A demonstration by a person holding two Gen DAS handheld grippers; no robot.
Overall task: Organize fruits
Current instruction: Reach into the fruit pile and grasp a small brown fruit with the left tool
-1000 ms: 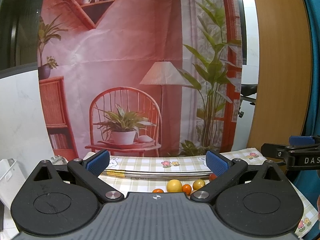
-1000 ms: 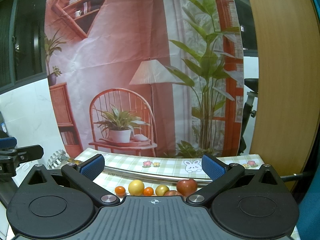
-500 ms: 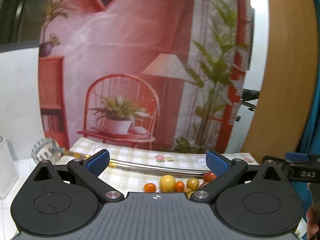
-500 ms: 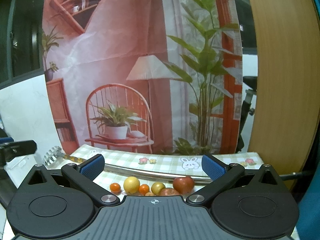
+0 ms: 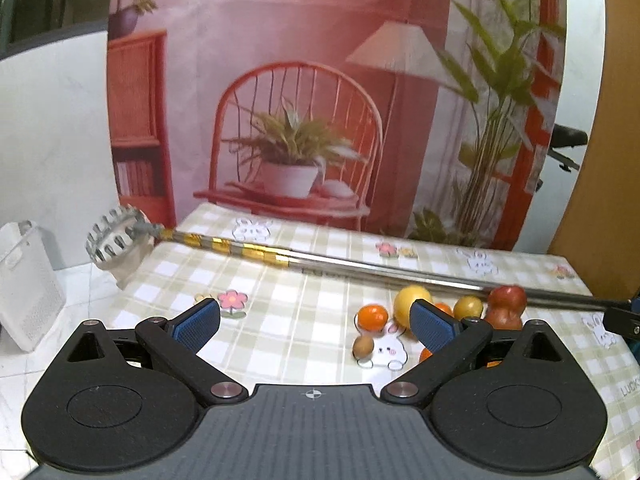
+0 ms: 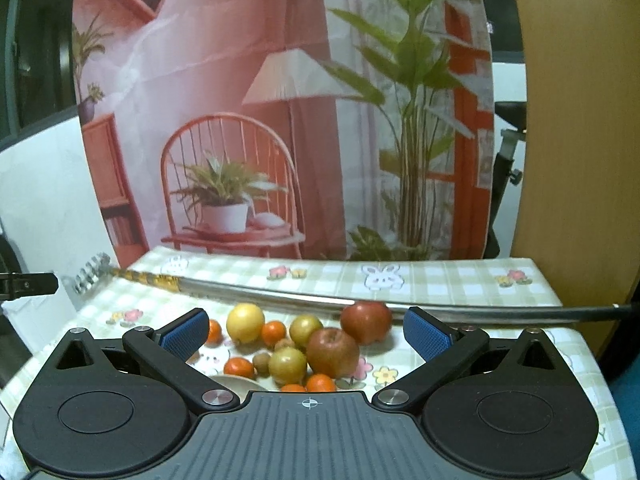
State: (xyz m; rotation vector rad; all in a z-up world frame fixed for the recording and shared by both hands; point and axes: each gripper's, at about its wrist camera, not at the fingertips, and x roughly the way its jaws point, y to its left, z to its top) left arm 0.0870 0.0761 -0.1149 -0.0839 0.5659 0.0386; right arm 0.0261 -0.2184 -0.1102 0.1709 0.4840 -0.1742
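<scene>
I see both grippers, left [image 5: 316,322] and right [image 6: 306,332], fingers spread and empty, above the fruit cluster [image 6: 296,344] on the desk [image 6: 460,280].

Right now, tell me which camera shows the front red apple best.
The right wrist view: the front red apple sits whole between the open fingers. In the left wrist view it is half hidden behind the left tool's finger.

Red apples [image 6: 333,352], orange tangerines [image 6: 274,332], green-and-white checked tablecloth [image 6: 448,280].
</scene>
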